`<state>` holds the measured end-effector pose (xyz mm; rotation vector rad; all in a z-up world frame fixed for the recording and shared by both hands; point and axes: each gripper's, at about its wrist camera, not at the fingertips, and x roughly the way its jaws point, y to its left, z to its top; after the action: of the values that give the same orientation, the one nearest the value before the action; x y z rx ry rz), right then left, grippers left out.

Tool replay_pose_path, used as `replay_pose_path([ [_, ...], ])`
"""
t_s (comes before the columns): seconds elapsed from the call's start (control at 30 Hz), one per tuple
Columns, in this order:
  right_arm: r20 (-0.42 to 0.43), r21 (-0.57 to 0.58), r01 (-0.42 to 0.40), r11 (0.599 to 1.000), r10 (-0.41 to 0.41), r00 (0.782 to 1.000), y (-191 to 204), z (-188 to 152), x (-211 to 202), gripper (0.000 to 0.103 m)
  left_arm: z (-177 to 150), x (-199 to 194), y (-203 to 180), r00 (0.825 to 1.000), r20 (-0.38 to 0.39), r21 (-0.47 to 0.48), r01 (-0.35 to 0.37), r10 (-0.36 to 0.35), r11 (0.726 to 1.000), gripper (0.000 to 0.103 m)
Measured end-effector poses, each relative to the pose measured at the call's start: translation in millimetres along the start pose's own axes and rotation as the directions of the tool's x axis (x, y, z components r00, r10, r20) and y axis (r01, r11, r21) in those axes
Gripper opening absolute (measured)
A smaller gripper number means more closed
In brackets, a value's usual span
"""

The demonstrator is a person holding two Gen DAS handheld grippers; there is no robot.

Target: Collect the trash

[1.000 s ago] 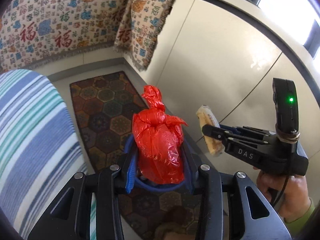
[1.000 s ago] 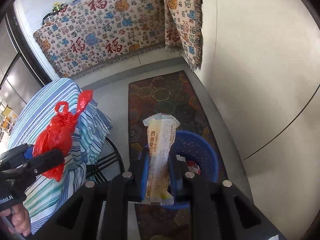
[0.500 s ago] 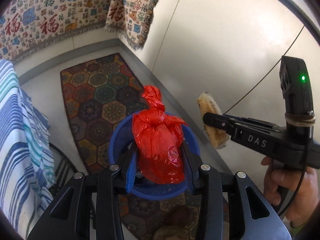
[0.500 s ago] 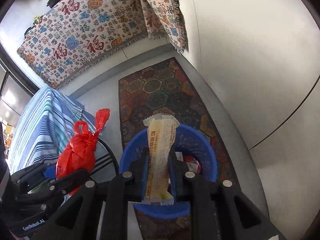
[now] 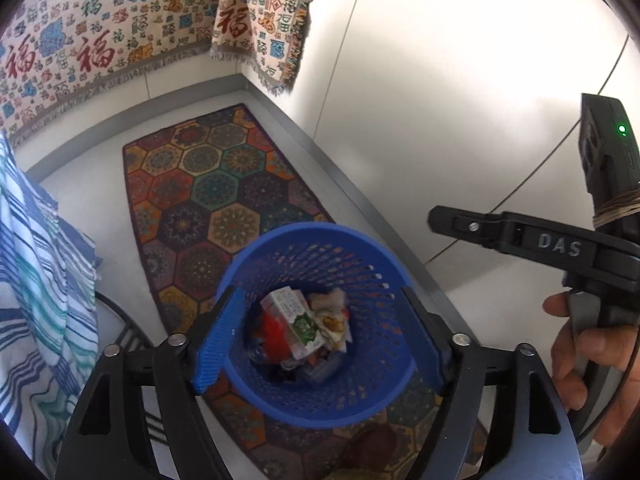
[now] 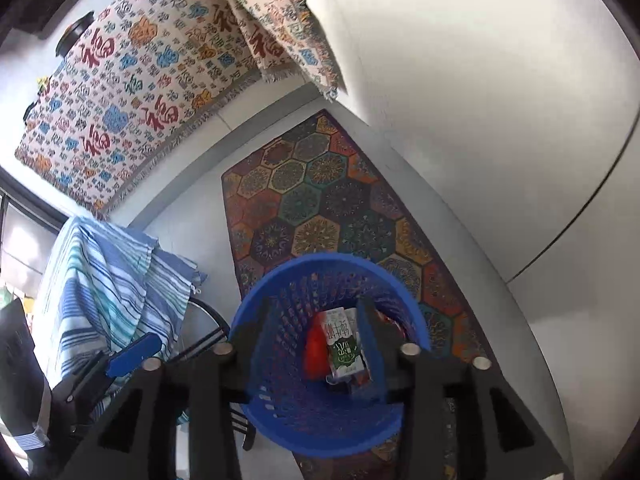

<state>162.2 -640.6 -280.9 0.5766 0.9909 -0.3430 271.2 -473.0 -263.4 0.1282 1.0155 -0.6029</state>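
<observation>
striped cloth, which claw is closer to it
Left. The left claw hangs on the striped cloth's side of the blue basket; the right claw is on the basket's wall side, farther off.

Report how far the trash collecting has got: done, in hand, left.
Done: the blue basket on the patterned rug holds trash, including a green-and-white carton and something red. In hand: nothing; the left gripper and right gripper hang open and empty above the basket. Left: no loose trash shows on the floor in either view, so what remains cannot be told.
</observation>
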Motion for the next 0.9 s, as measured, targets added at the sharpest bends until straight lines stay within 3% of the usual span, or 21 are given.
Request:
replay_pose_path([
  [0.17,0.044,0.016,0.063,0.998,-0.063,0.997,6.5,-10.6,-45.4,0.082,-7.1,-41.7,-11.1,0.995,0.086,0.020,-0.056,0.054,0.998,0.101],
  [0.3,0.097,0.003,0.102,0.995,-0.101,0.990,17.6,-32.1,-93.0,0.101,-18.4,-78.6,-20.7,0.998,0.052,0.024,-0.036,0.035,0.999,0.103],
  [0.37,0.101,-0.023,0.130,0.991,-0.127,0.987,25.1,-50.1,-115.0,0.103,-23.6,-94.7,-28.1,0.998,0.009,0.037,-0.058,0.057,0.998,0.103],
  [0.47,0.086,-0.063,0.183,0.981,-0.178,0.980,35.6,-81.1,-149.2,0.103,-41.0,-129.5,-46.1,0.994,0.050,0.071,-0.101,0.098,0.992,0.103],
  [0.63,0.118,-0.124,0.226,0.966,-0.212,0.970,54.0,-131.3,-206.0,0.103,-70.4,-171.9,-66.4,0.993,0.015,0.100,-0.115,0.114,0.988,0.103],
  [0.77,0.124,-0.145,0.232,0.962,-0.215,0.969,64.5,-159.2,-233.8,0.103,-84.7,-199.6,-80.4,0.982,0.065,0.138,-0.183,0.175,0.973,0.103],
  [0.9,0.125,-0.139,0.238,0.961,-0.221,0.967,69.5,-173.9,-255.9,0.103,-83.2,-215.4,-75.2,0.992,0.033,0.110,-0.124,0.121,0.986,0.103],
])
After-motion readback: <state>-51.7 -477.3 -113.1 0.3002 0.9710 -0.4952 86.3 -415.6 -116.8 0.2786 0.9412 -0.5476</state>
